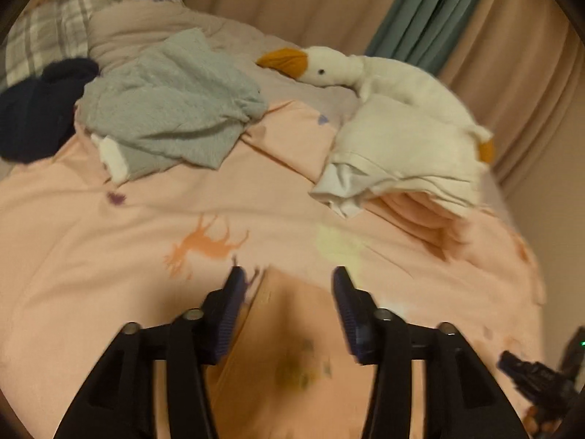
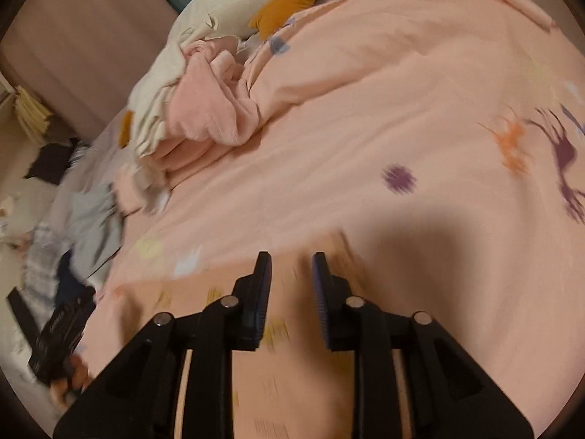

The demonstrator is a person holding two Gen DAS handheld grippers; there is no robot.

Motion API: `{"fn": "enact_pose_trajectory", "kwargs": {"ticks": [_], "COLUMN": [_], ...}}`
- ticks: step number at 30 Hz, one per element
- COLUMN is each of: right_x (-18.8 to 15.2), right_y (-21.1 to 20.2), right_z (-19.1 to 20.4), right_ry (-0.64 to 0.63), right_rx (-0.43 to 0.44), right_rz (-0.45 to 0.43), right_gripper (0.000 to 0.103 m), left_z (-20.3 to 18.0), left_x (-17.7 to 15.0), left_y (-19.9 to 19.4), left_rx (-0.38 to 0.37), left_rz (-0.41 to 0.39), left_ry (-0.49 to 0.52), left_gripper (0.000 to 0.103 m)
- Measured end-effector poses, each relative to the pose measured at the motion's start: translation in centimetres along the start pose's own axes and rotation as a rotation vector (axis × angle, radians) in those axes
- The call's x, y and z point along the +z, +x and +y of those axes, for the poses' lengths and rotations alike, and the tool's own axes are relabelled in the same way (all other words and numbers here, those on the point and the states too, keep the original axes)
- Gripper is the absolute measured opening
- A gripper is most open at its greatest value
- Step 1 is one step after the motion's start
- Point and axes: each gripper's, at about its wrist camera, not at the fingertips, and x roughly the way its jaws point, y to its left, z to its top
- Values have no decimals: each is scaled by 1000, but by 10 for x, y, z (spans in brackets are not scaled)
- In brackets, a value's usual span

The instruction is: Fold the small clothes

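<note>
The thing I work on is a small peach-orange garment [image 1: 289, 340] with little printed marks, and it lies flat on the pink bedcover [image 1: 109, 256], directly under both of my grippers. In the left wrist view its edge runs up between the two fingers, and in the right wrist view the same cloth [image 2: 278, 333] fills the lower middle of the picture. My left gripper [image 1: 287, 292] is held above it with the jaws standing well apart, and I see no cloth pinched between the pads. My right gripper [image 2: 291, 274] has a narrower gap, yet the pads do not press on anything either, so I call both of them open and empty (both views are a little blurred, so fine detail of the print is not clear). At the far right corner of the left view I can see part of the right gripper. Farther out on the bedcover, which carries orange and purple animal figures, there is a crumpled light grey-blue garment [image 1: 172, 98] at the upper left, and a dark navy piece [image 1: 40, 109] is just beside it. At the upper right a white plush goose [image 1: 365, 73] with an orange beak lies on the bed, and a cream garment [image 1: 398, 157] rests against its body, on top of some folded pink cloth [image 1: 413, 212]. Behind the bed I see a beige curtain [image 1: 512, 73] and a teal one [image 1: 420, 11].
</note>
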Motion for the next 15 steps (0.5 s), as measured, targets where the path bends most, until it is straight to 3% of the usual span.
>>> {"fn": "enact_pose_trajectory", "kwargs": {"ticks": [1,3,5,6,10,11,13,15], "right_x": [-5,-29,-60,-79,-150,-162,-182,-183], "right_y": [-10,-38,-54,-59,-49,-44,-32,-29], "right_z": [-4,-20,-33,-41,-47,-46,-44,-37], "right_ry": [9,28,71,112,219,229,278,277], "right_rx": [11,28,27,41,128,149,207,210], "right_rz": [6,20,45,68,199,229,258,201], "right_gripper": [34,54,61,62,63,63,64,64], "left_z": [6,28,38,48,59,59,56,49], "left_x": [-4,-28,-57,-78,-130,-141,-145,-142], "left_y": [-7,-25,-34,-38,-39,-35,-39,-37], "left_rx": [-18,-92,-159,-191,-272,-304,-321,-368], "left_rz": [43,147,261,331,460,478,405,333], "left_ry": [-17,-85,-143,-177,-240,-257,-274,-275], "left_gripper": [74,75,75,75,75,75,75,75]}}
